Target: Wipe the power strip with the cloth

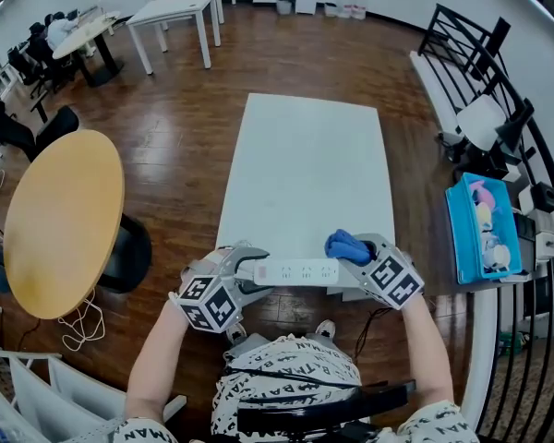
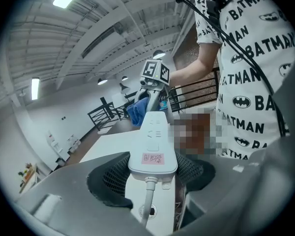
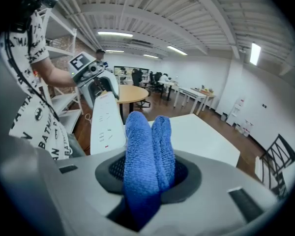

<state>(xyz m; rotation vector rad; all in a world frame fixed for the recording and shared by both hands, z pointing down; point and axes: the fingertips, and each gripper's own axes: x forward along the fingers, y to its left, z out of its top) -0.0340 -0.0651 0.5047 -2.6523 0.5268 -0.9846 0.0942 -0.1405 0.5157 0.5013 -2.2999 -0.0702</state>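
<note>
Fingers [image 2: 107,177] of the left gripper [image 1: 249,268] spread fairly wide and pressed on both sides of the cord end of the power strip [image 1: 295,271], white cord [image 2: 148,200] hanging below. Fingers [image 3: 187,173] of the right gripper [image 1: 360,249] closed on a folded blue cloth [image 1: 344,245], bunched at the strip's other end (touching or just beside, hard to tell). Strip held level across the 6 o'clock edge of the white table [image 1: 305,155], sockets up. Round wooden table [image 1: 65,220] at 9 o'clock, blue bin [image 1: 462,238] of small items at 3 o'clock, black railing [image 1: 480,53] at 2 o'clock, more white tables [image 1: 175,12] at 11 o'clock. Cloth filling the gap between the right jaws.
</note>
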